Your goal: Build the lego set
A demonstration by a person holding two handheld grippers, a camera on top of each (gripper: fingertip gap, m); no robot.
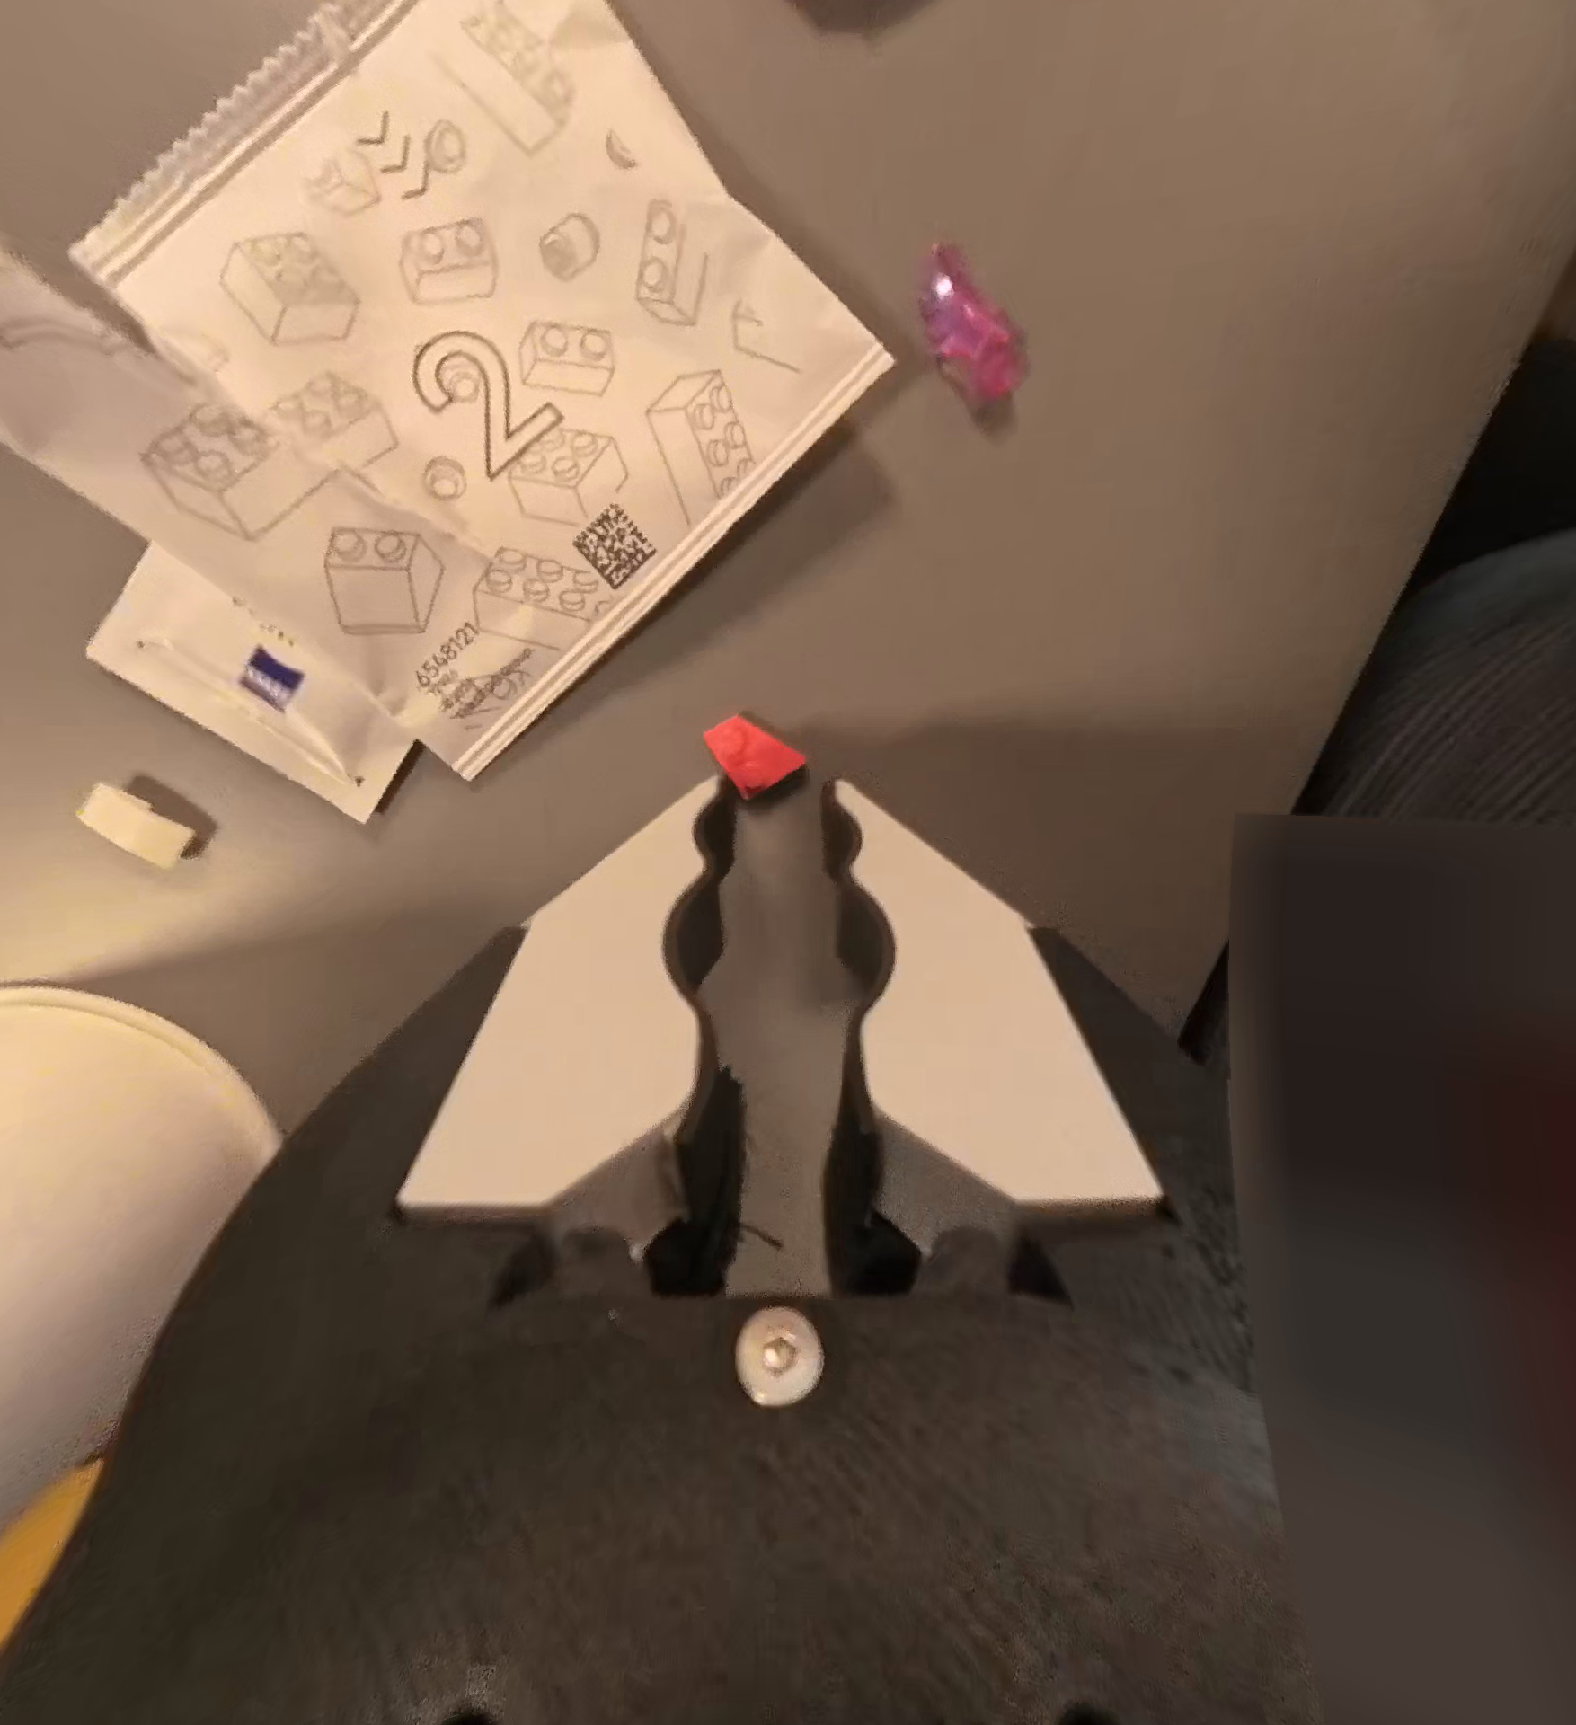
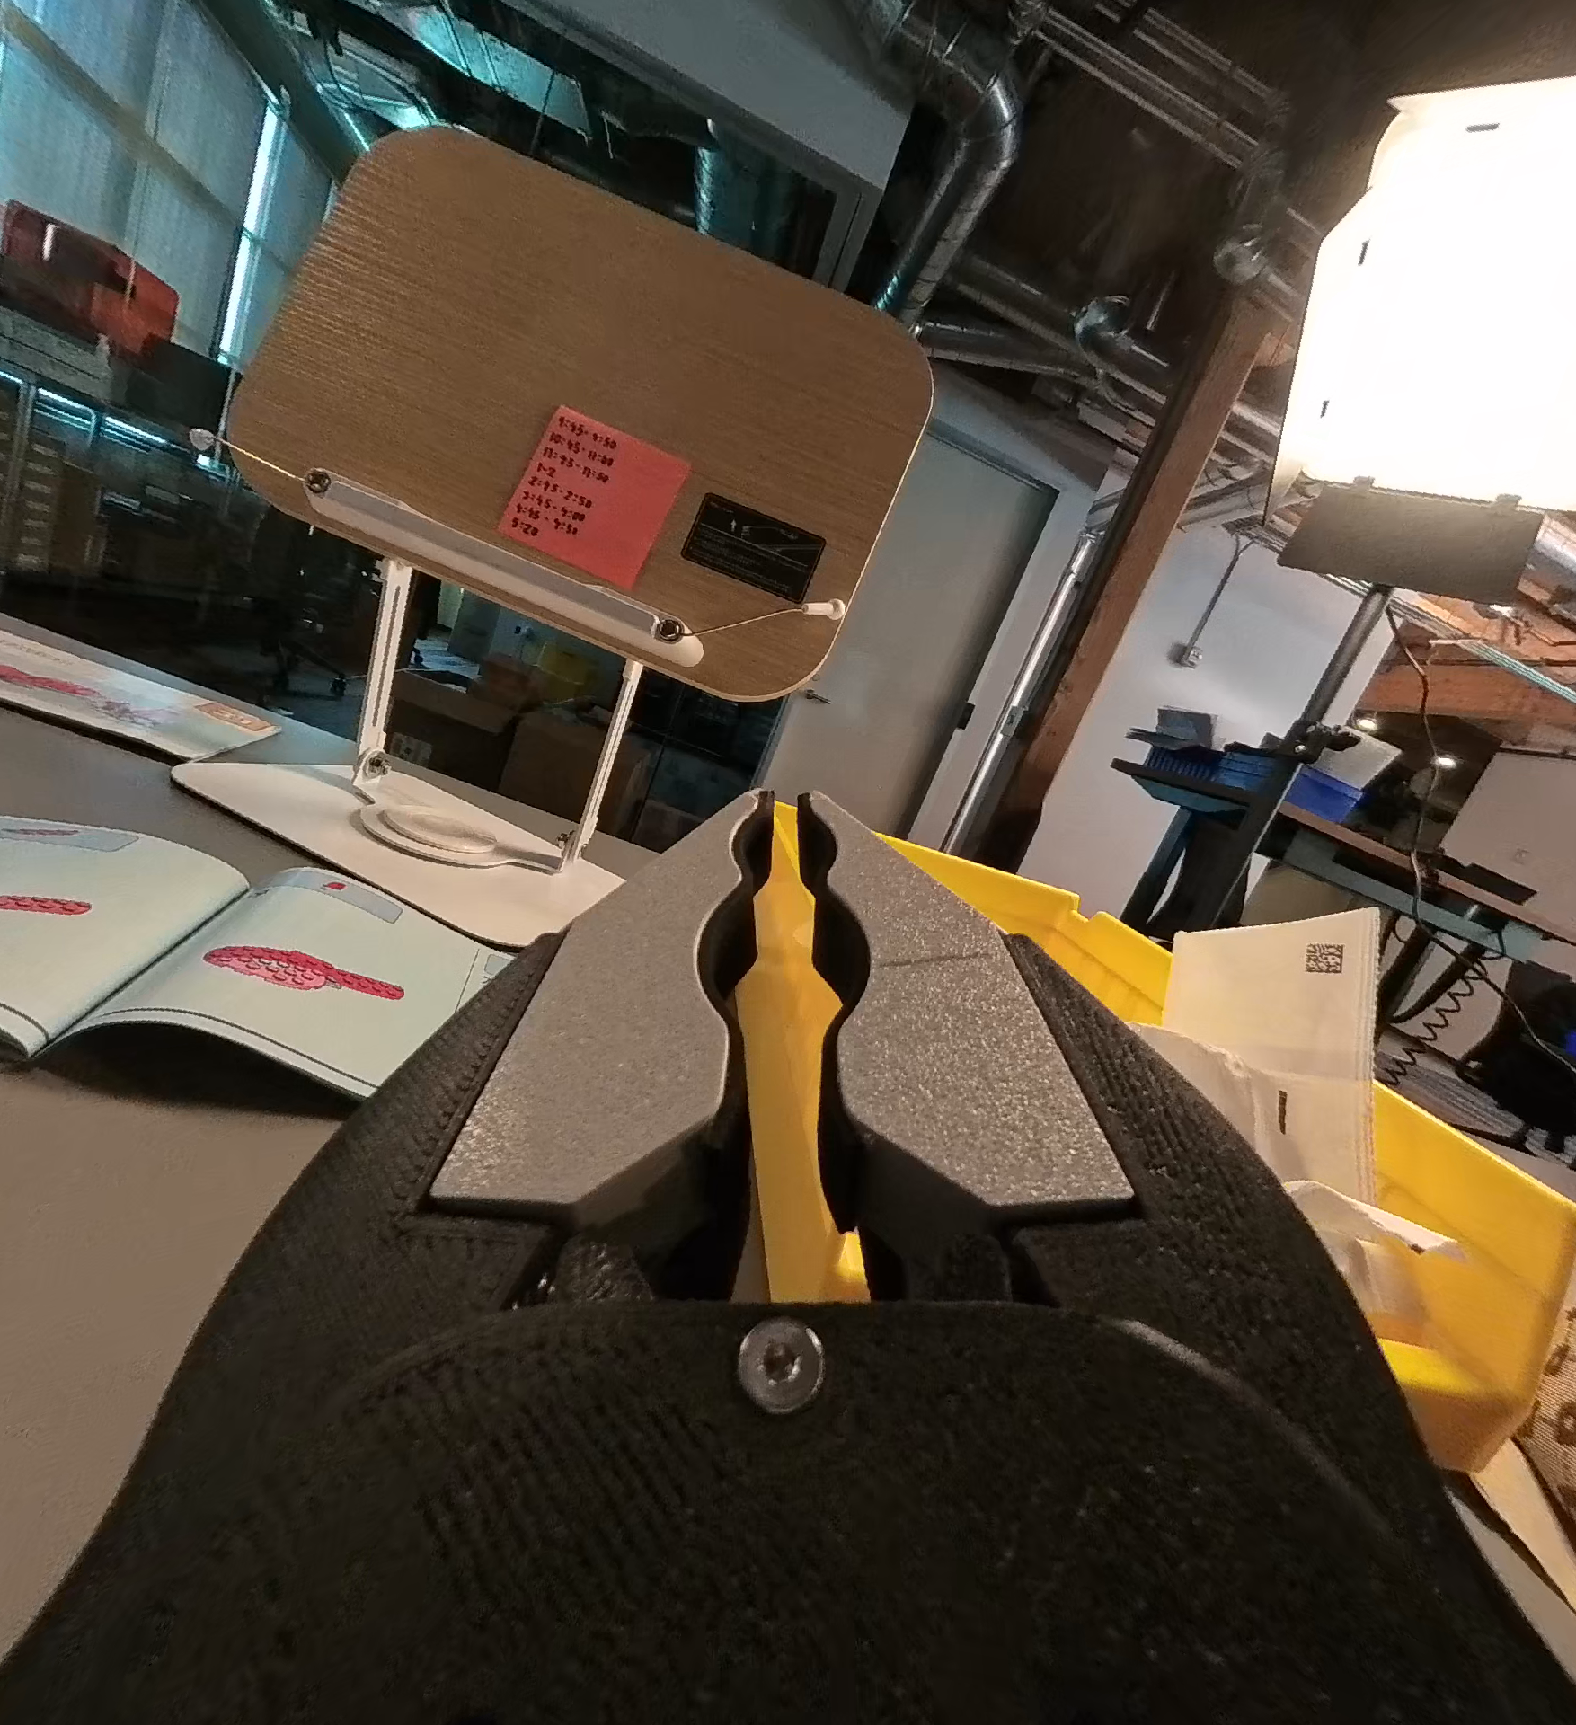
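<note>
I'm hovering the left gripper (image 1: 773, 792), fingers parted, nothing gripped, red brick piece (image 1: 752, 752) lying on the bench just past their tips near the printed bags (image 1: 486, 373). Right gripper (image 2: 785, 799) is idling almost closed, empty, over the yellow bin (image 2: 1092, 933).

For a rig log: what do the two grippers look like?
Both match: the left gripper and right gripper have textured black bodies, one silver hex screw at centre, and pale grey wedge-shaped fingers with wavy dark inner edges. No cables or sleeves show.
</note>
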